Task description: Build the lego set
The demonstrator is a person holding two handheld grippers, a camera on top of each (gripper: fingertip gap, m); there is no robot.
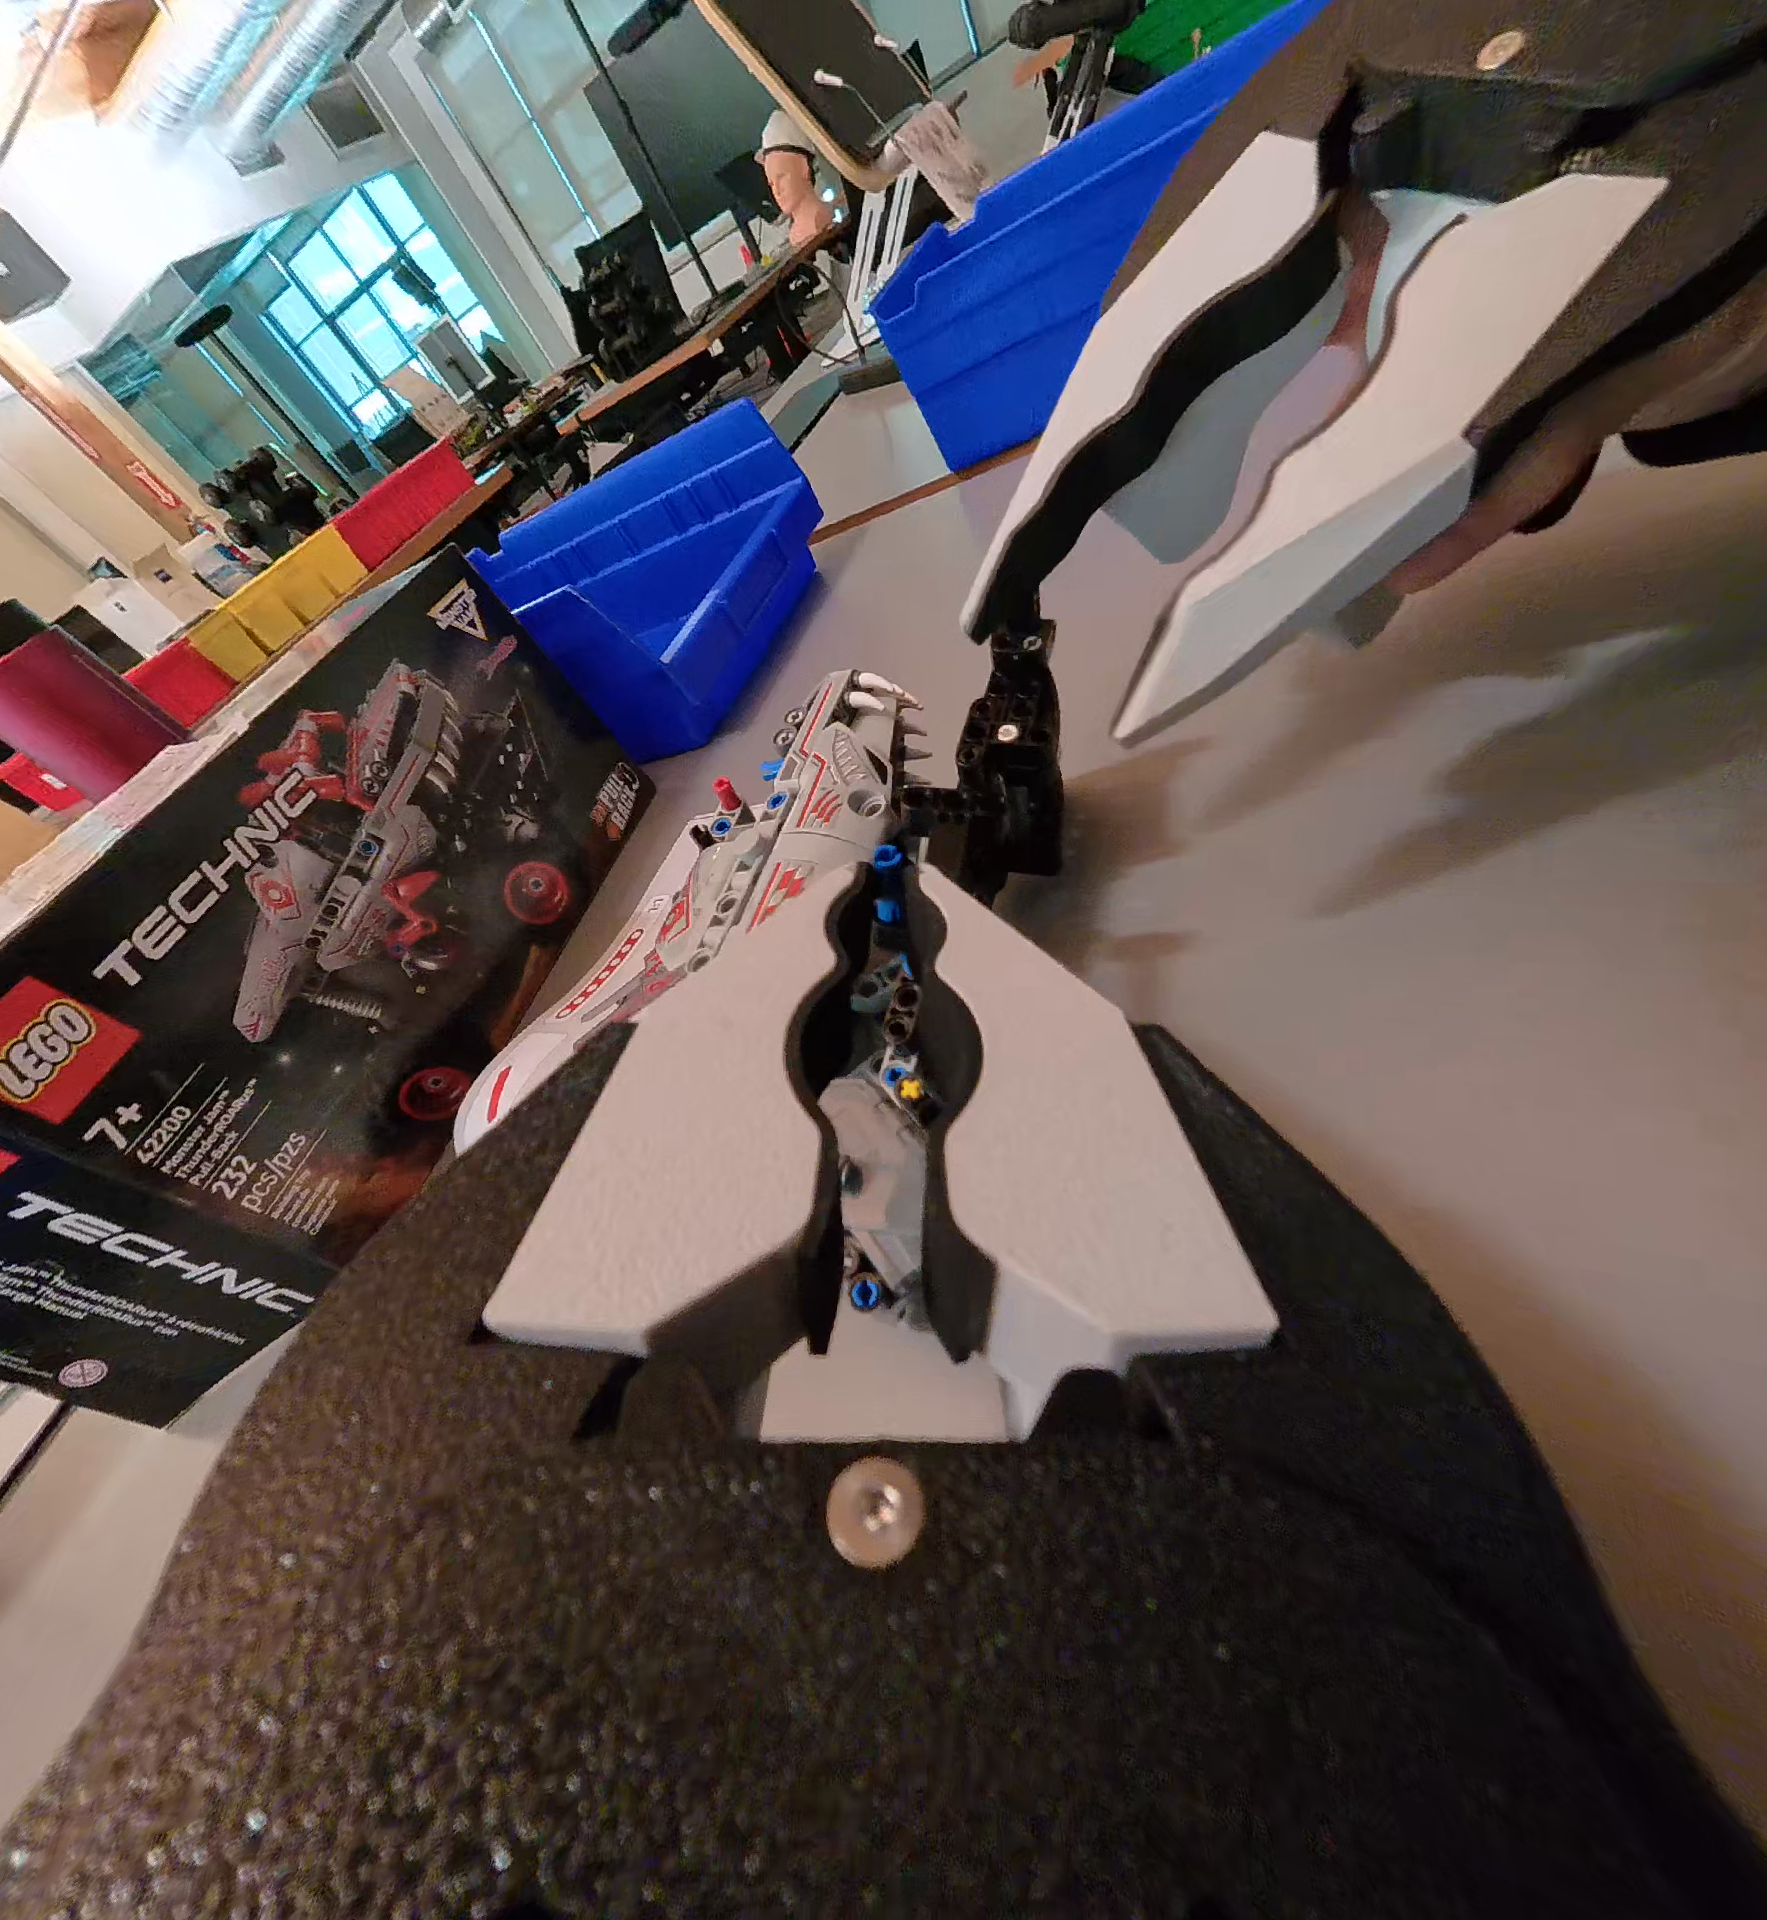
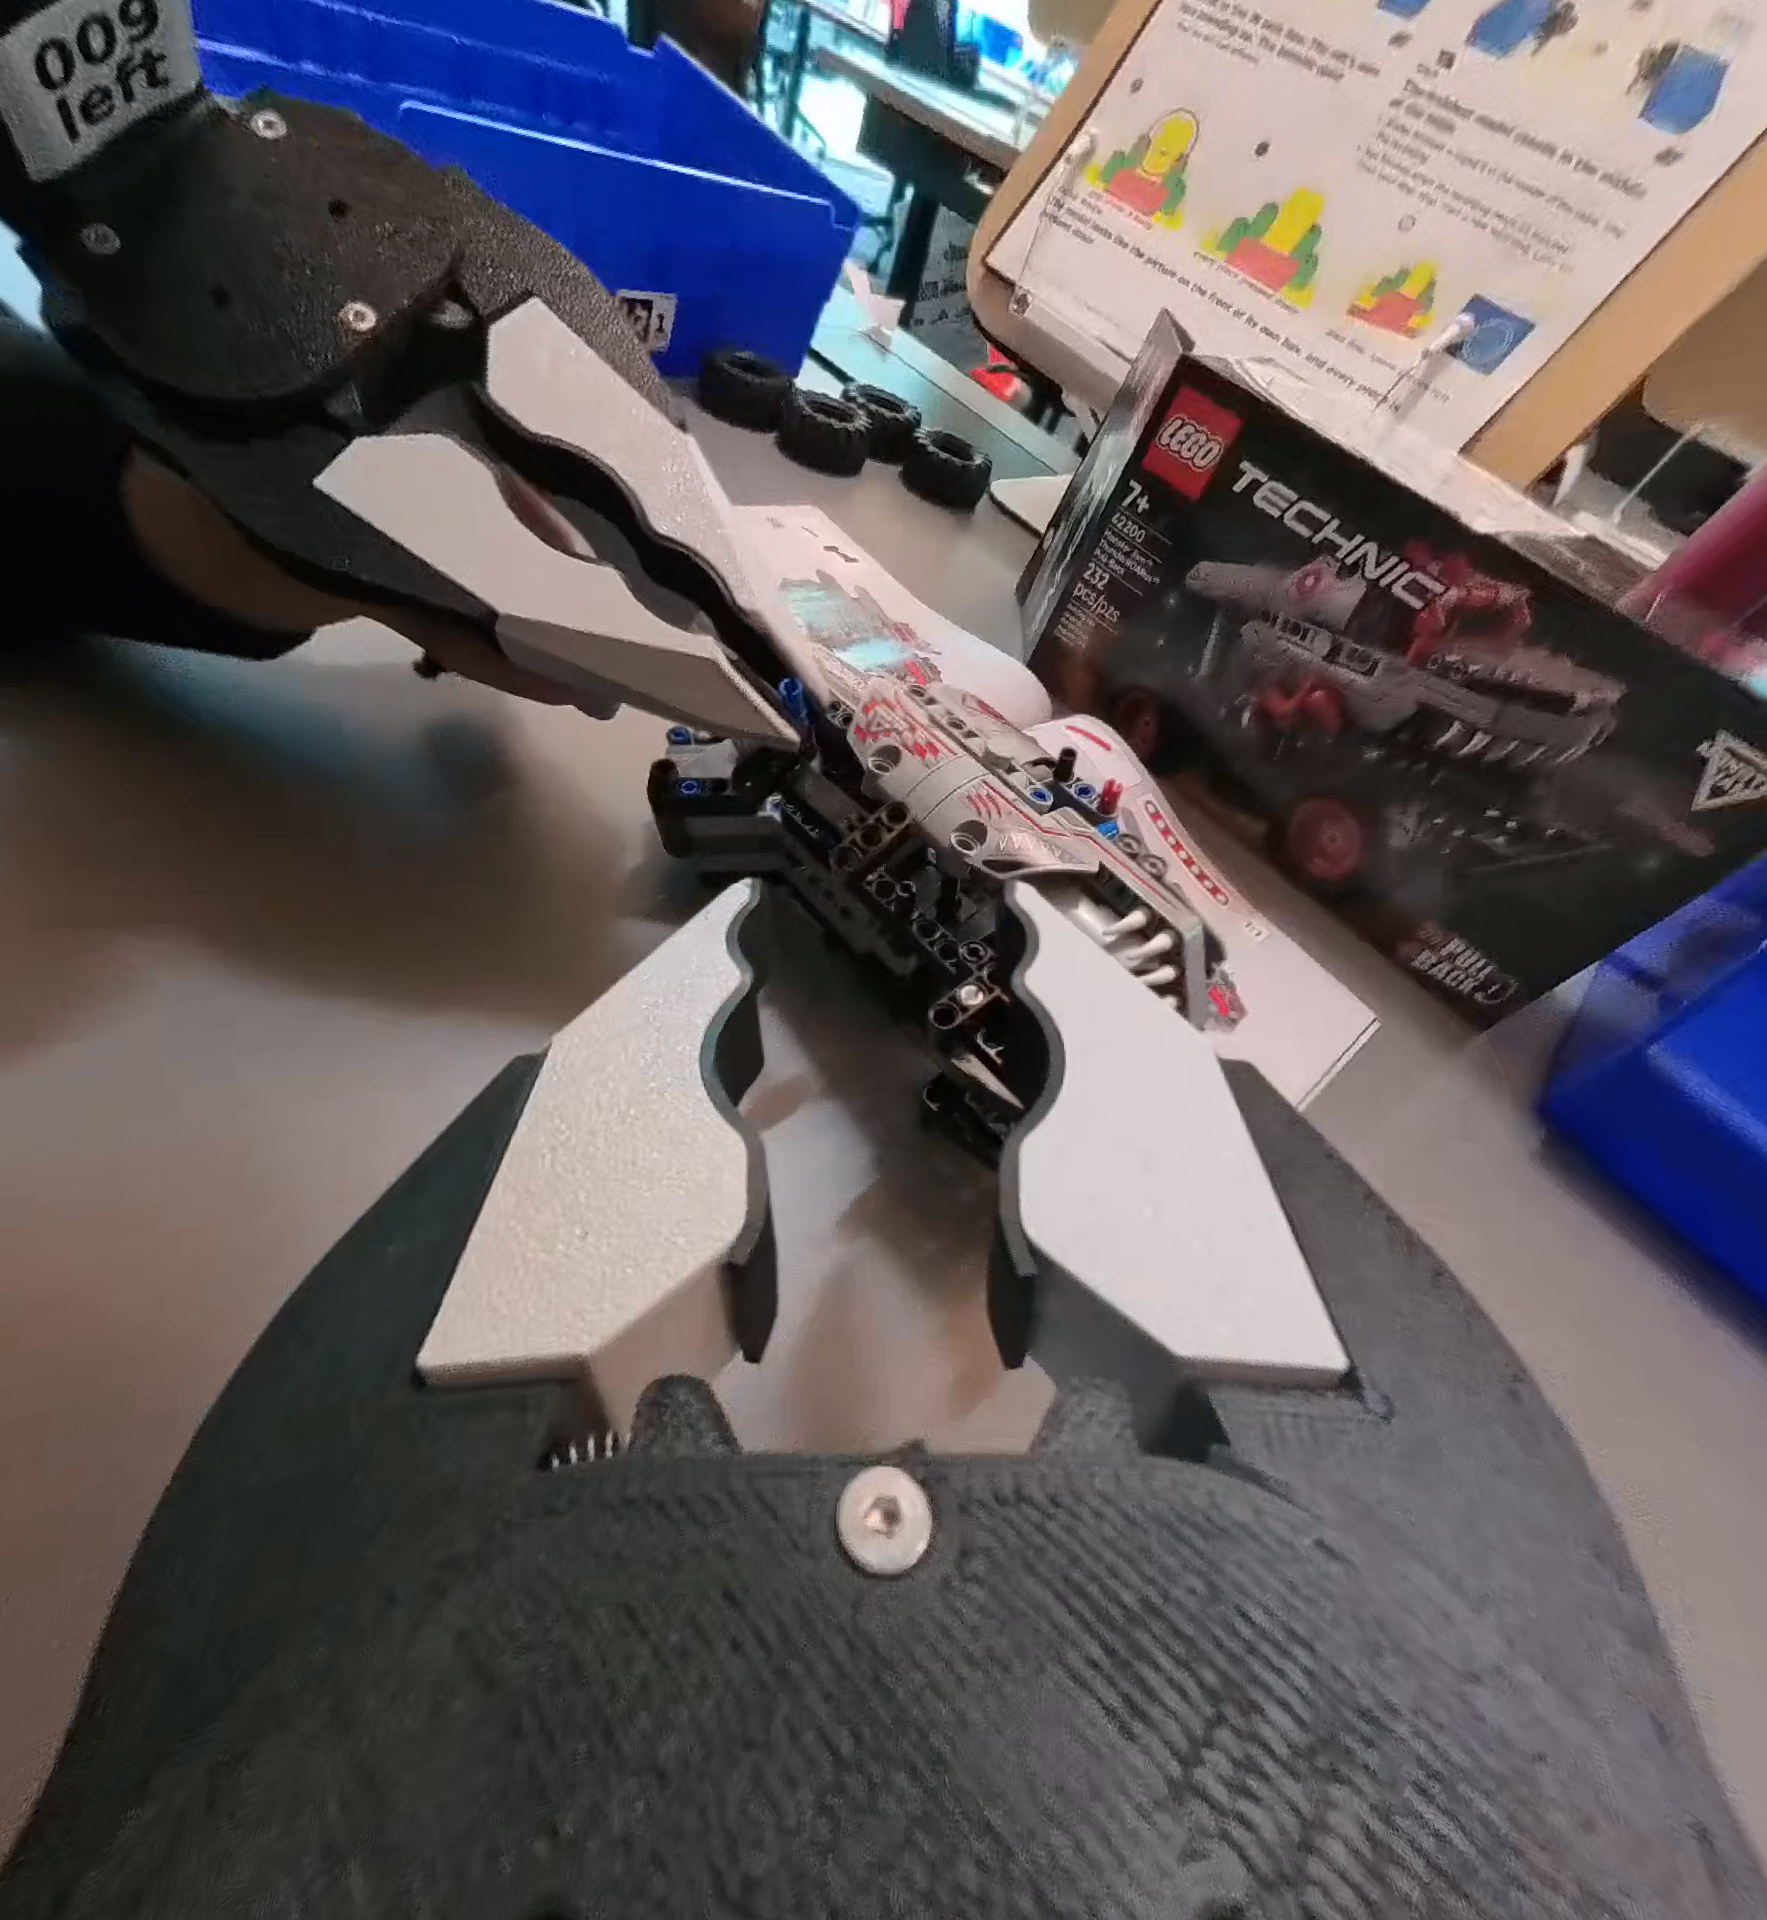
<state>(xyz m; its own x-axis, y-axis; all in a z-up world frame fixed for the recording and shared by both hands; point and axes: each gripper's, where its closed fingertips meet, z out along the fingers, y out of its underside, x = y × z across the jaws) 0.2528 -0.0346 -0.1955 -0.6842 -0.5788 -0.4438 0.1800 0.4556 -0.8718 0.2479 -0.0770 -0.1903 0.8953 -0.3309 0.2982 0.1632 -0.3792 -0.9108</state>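
A half-built lego model point(image 1: 827, 790) of grey, red-striped panels on a black beam frame is held above the grey table point(image 1: 1430, 987). My left gripper point(image 1: 889, 888) is shut on its grey and black middle section. It enters the right wrist view from the upper left point(image 2: 791, 727), clamped on the model point(image 2: 962, 790). My right gripper point(image 2: 884, 899) is open, its fingers on either side of the model's black frame end. In the left wrist view it point(image 1: 1045, 681) comes from the upper right, one fingertip point(image 1: 978, 618) against the top of the black frame.
The lego set box point(image 2: 1378, 675) stands just behind the model, also seen in the left wrist view point(image 1: 287, 883). A white booklet point(image 2: 1305, 1029) lies under the model. Several black tyres point(image 2: 837, 416) lie beyond it. Blue bins point(image 1: 671, 582) point(image 2: 1710, 1039) flank the area. The left gripper's tips are roughly 5 centimeters from the right gripper's.
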